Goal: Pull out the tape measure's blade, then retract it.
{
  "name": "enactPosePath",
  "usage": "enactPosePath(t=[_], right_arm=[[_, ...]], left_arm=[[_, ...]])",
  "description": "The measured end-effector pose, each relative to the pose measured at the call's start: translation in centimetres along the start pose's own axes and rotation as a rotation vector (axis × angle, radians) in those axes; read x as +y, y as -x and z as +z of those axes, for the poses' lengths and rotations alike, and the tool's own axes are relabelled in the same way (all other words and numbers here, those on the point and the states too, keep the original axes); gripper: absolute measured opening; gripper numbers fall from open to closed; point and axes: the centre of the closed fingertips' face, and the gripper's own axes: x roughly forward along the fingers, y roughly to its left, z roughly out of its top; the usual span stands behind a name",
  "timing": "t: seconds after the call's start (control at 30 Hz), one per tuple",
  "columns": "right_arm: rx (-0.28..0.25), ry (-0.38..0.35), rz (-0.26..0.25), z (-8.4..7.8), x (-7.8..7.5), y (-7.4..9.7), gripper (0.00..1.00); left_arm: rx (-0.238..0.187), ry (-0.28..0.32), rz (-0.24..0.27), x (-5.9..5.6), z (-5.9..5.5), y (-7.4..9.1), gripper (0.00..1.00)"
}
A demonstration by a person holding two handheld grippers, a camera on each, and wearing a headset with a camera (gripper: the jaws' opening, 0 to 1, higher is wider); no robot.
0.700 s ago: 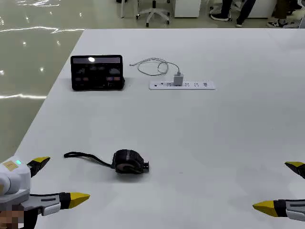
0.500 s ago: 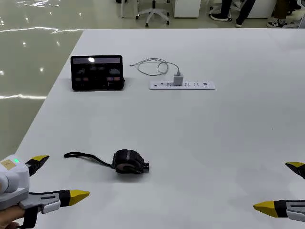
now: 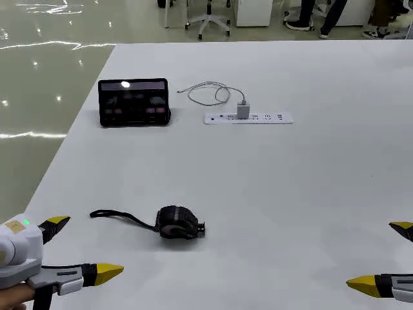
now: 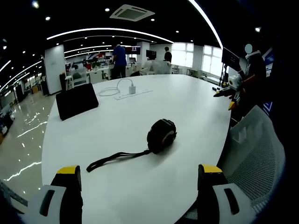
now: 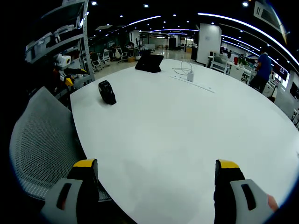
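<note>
Near the front edge of the white table (image 3: 271, 174) lies the tape measure (image 3: 179, 223), blade in, black strap (image 3: 119, 216) trailing left. The left gripper (image 3: 92, 244) hovers near the strap, jaws wide; the right gripper (image 3: 371, 253) hangs well apart, also wide. Nothing is grasped yet: next, I judge, one gripper must pin the case while the other catches the blade's hook.

An open-plan office: a swivel chair (image 3: 210, 19) on glossy floor (image 3: 45, 77), rows of desks (image 4: 98, 74), strip ceiling lights (image 4: 107, 31).
</note>
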Motion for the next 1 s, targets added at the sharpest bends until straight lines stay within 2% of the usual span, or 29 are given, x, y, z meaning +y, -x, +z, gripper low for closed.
enactPosePath(t=[0.07, 0.23, 0.33, 0.53, 0.6, 0.67, 0.73, 0.77, 0.87, 1.0], right_arm=[[-0.006, 0.002, 0.000, 0.1, 0.0, 0.0, 1.00], [-0.013, 0.013, -0.005, 0.4, -0.2, 0.1, 1.00], [-0.020, 0.022, -0.005, 0.7, -0.3, 0.2, 1.00], [-0.056, 0.060, 0.018, 2.5, -0.1, 0.1, 1.00], [-0.063, 0.063, 0.033, 3.1, 0.1, -0.2, 1.00], [-0.068, 0.083, 0.027, 3.7, 0.1, -0.4, 1.00], [-0.079, 0.079, 0.039, 4.1, 0.3, -0.5, 1.00], [-0.084, 0.086, 0.039, 4.2, 0.2, -0.6, 1.00], [-0.077, 0.092, 0.046, 4.6, 0.4, -0.8, 0.99], [-0.071, 0.119, 0.073, 5.0, 0.9, -1.4, 0.95]], left_arm=[[-0.002, 0.041, -0.020, -0.1, 0.1, 0.1, 1.00], [0.014, 0.035, -0.003, 0.4, -0.1, 0.2, 1.00], [0.001, 0.038, -0.035, -0.1, 0.3, 0.1, 1.00], [-0.014, -0.020, -0.092, -1.1, 1.4, -0.7, 1.00], [0.003, -0.033, -0.124, -1.5, 1.6, -1.3, 1.00], [0.069, -0.065, -0.190, -2.4, 1.0, -1.5, 0.95], [0.050, -0.101, -0.166, -2.1, 1.7, -2.1, 0.92], [0.052, -0.099, -0.170, -2.1, 1.9, -2.2, 0.93], [0.045, -0.109, -0.197, -2.4, 2.7, -2.8, 0.95], [0.071, -0.180, -0.260, -3.2, 3.2, -3.8, 0.96]])
